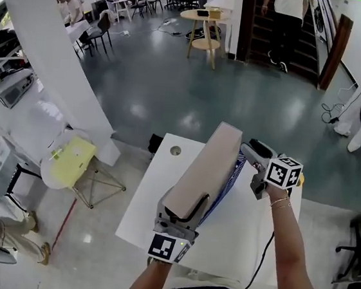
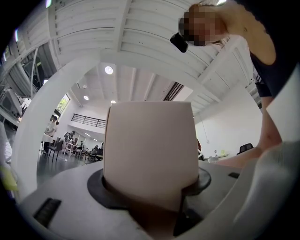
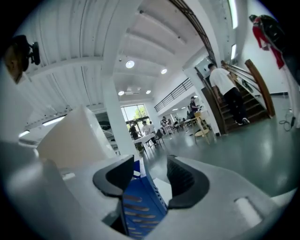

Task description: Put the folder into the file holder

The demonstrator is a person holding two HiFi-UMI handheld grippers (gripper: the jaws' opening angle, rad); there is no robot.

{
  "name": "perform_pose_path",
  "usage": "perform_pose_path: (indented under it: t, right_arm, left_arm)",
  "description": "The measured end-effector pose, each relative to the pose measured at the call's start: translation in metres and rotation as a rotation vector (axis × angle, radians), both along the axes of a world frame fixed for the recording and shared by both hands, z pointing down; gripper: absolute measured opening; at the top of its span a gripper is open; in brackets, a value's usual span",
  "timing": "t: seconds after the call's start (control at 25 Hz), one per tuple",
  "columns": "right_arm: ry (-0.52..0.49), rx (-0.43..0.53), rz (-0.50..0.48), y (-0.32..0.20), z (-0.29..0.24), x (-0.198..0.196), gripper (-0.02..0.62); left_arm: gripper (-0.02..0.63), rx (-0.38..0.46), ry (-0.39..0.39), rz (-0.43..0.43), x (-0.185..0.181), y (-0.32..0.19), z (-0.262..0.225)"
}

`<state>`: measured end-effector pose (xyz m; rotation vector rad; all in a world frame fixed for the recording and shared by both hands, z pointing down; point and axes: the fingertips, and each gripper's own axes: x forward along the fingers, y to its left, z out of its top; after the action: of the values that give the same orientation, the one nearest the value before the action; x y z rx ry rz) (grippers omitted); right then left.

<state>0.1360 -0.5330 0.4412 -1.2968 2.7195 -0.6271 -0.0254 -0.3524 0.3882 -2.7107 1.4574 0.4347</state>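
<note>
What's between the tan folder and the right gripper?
The blue file holder; its wall stands between the folder and the right gripper, seen in the head view.

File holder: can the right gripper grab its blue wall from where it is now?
Likely yes: the right gripper straddles the file holder wall, jaws apart, nothing else between them. The folder in the left gripper sits beside it.

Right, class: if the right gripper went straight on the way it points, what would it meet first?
The blue file holder: its wall already stands between the right gripper's open jaws, so going on would likely push it deeper onto that wall. The folder sits off to one side.
</note>
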Motion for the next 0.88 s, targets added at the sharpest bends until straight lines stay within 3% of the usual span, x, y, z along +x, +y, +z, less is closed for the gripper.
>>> perform_pose_path:
  t: [0.28, 0.68, 0.88]
  right_arm:
    - [-0.056, -0.048, -0.124, 0.000, 0.000, -0.017, 0.120]
    - [-0.100, -0.048, -0.100, 0.002, 0.003, -0.009, 0.114]
    - [-0.177, -0.063, -0.100, 0.002, 0.001, -0.007, 0.095]
  left_arm:
    - [0.265, -0.049, -0.018, -0.005, 0.004, -0.012, 0.026]
    - [0.265, -0.065, -0.069, 0.006, 0.021, -0.021, 0.061]
    - [0.265, -0.095, -0.084, 0.002, 0.026, -0.024, 0.076]
